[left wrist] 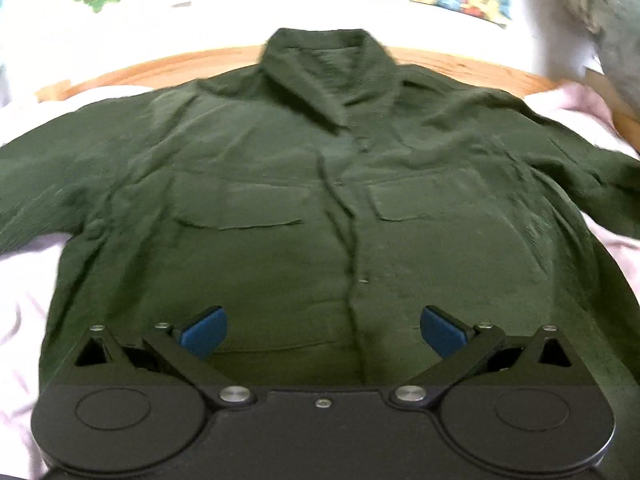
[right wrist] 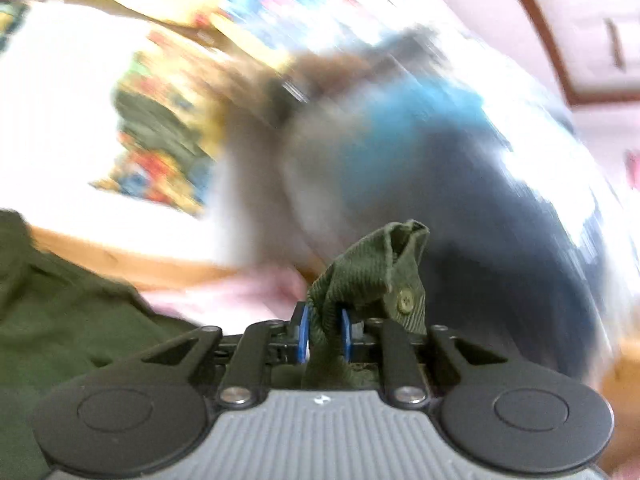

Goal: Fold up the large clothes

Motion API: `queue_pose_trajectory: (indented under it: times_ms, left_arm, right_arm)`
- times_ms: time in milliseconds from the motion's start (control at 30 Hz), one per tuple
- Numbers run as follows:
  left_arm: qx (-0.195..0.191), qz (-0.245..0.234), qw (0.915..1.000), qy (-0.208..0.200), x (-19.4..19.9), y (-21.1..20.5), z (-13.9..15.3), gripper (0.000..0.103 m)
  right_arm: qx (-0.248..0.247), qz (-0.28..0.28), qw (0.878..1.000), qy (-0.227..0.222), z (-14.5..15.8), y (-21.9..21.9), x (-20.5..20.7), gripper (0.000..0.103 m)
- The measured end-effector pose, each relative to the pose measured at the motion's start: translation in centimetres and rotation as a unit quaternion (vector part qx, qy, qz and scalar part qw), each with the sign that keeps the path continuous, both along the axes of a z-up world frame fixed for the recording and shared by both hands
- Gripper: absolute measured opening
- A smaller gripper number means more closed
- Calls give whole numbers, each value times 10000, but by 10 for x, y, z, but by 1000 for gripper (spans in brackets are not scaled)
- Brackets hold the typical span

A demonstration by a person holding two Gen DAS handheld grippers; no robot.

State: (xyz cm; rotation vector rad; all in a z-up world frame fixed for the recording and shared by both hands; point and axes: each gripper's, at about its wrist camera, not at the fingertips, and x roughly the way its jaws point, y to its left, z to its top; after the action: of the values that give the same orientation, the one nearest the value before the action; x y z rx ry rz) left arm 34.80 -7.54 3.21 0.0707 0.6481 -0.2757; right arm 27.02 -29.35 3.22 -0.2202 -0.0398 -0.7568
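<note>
Jaws spread wide on the left gripper (left wrist: 323, 332), blue pads hovering apart over the lower front of the dark green shirt (left wrist: 280, 184), which lies flat, collar toward the top, filling mid-frame on a pale pink sheet (left wrist: 24, 280). Over to the right wrist view: right gripper (right wrist: 325, 334) clenched on a buttoned cuff (right wrist: 376, 280) at bottom centre, background all blur.

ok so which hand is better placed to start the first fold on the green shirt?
Right. The right tongs are shut on the shirt's buttoned cuff, so that sleeve can probably be carried across the shirt. The left tongs are open above the hem, gripping nothing.
</note>
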Motion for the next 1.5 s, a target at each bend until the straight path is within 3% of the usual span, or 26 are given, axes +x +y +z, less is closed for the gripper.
queue_pose_trajectory:
  times_ms: [100,200,300,467,533,567,600,700,767,800,933,1033,1067,1167,1200,1267,1300,1333,1400,1500]
  left_arm:
    - [-351,228,9991,21,3,27,7,102]
    - [-649,493,9967,-35,0,54,13,102]
    - [-828,754,9936,-132,-8,86,17,102]
    - [-1062,1272,9854,-394,-25,131,21,102]
    - [-1195,1398,9819,-463,-29,144,20,102]
    - [-1253,1426,9806,-492,-29,148,19,102]
    - [-1309,1442,9795,-514,-28,151,17,102]
    - [-1435,1431,9777,-550,-22,156,12,102]
    - [-1521,1367,9773,-559,-15,154,10,102]
    - [-1531,1328,9777,-554,-13,149,6,102]
    - [-1570,1061,9817,-164,17,133,-5,102]
    - [-1796,739,9806,248,48,121,-19,101]
    - [-1829,688,9800,384,56,118,-24,98]
    - [-1836,731,9766,854,79,109,-40,73]
    - [-1879,683,9749,976,84,106,-43,57]
    - [-1641,757,9799,842,85,96,-39,41]
    - [-1401,731,9851,682,84,91,-35,28]
    - [-1182,638,9896,514,82,85,-30,27]
    - [-982,517,9937,169,75,80,-21,24]
    - [-522,423,9960,-585,65,73,-8,22]
  right_arm:
    - [-680,1045,9919,233,39,41,11,19]
    - [-1062,2205,9670,714,51,93,34,19]
    - [-1274,3150,9345,1061,43,145,49,19]
    - [-1546,4335,8690,1819,11,212,80,21]
    - [-1440,4603,8491,2155,-3,227,83,31]
    - [-1308,4747,8409,2245,-8,227,82,45]
    - [-1132,4869,8343,2325,-8,227,81,66]
    - [-679,5112,8237,2358,-6,212,69,86]
    - [-393,5057,8290,2356,1,189,61,92]
    - [-314,4922,8383,2323,9,176,60,96]
    - [55,3860,8951,2232,23,113,82,99]
    - [697,3091,9218,2231,28,57,117,99]
    - [937,2949,9246,2221,28,39,130,98]
    - [1535,2786,9212,2239,23,-6,160,89]
    - [1786,2712,9183,2264,21,-17,173,85]
    - [2072,2567,9188,2169,19,-29,190,83]
    - [2147,2498,9210,2079,19,-33,196,80]
    - [2201,2428,9237,1984,21,-37,200,73]
    - [2297,2290,9240,2025,25,-40,209,19]
    - [1967,2166,9318,2145,38,-35,217,10]
